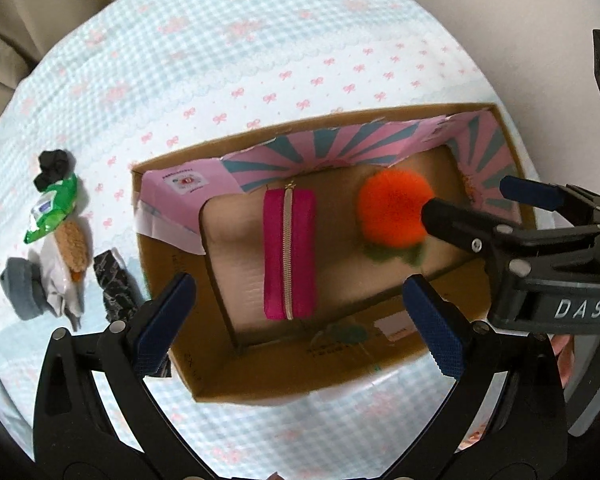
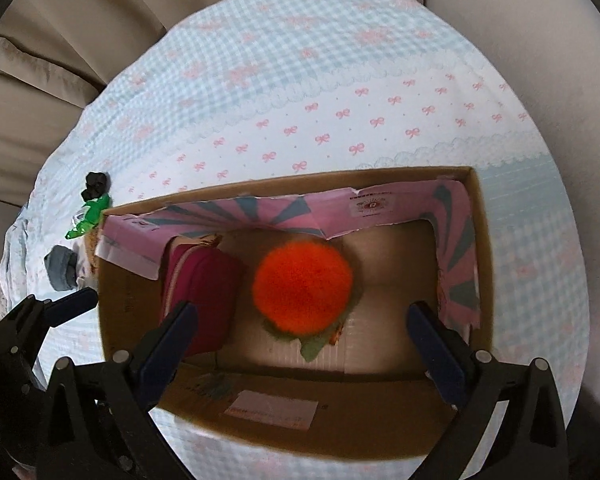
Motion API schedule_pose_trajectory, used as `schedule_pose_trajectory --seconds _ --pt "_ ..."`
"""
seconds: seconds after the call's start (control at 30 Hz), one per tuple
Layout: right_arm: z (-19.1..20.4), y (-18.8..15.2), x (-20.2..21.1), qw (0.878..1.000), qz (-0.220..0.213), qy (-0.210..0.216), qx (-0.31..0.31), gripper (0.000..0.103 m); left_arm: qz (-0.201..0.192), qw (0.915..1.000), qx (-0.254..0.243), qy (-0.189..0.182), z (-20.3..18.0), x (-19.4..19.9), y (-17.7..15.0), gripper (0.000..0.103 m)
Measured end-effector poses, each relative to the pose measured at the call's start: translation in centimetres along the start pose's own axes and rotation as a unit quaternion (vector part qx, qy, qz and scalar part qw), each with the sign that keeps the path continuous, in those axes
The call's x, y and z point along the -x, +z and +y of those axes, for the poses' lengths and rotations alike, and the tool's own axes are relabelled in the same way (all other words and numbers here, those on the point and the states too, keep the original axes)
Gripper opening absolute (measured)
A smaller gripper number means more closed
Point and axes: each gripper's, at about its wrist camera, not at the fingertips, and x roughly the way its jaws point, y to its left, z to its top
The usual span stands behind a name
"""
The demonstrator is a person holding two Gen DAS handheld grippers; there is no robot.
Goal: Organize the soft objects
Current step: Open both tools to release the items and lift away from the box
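Note:
An open cardboard box (image 1: 384,354) (image 2: 485,280) lined with pink and teal paper stands on the bed. Inside lie a magenta zip pouch (image 1: 289,254) (image 2: 204,300) and a fluffy orange plush with green leaves (image 1: 394,210) (image 2: 303,290). My right gripper (image 2: 300,344) is open and empty above the box, over the orange plush; it also shows in the left wrist view (image 1: 476,206). My left gripper (image 1: 300,320) is open and empty above the box's near left part.
Left of the box on the checked bedspread (image 1: 260,60) lie several soft items: a black bundle (image 1: 54,166), a green packet (image 1: 54,210), a tan plush on white cloth (image 1: 74,246), a grey roll (image 1: 22,286) and a dark patterned piece (image 1: 114,286).

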Motion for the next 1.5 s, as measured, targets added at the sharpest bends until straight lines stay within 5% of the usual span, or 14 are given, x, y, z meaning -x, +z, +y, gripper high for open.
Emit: schedule_pose_trajectory --seconds 0.37,0.6,1.13,1.5 --pt "2.0 -1.3 6.8 0.999 -0.045 -0.016 0.014 0.103 -0.061 0.998 0.011 -0.004 -0.4 7.9 -2.3 0.103" --pt "4.1 -3.2 13.7 0.992 -0.112 -0.044 0.034 0.103 -0.127 0.9915 0.025 -0.002 0.1 14.3 -4.9 0.103" --pt "12.8 -13.1 27.9 0.958 -0.279 -0.052 0.034 0.103 -0.302 0.9487 0.077 0.053 6.8 30.7 -17.0 0.103" --pt "21.0 -17.0 29.4 0.944 -0.326 -0.031 0.035 0.103 -0.327 0.9338 0.107 0.097 16.8 34.8 -23.8 0.103"
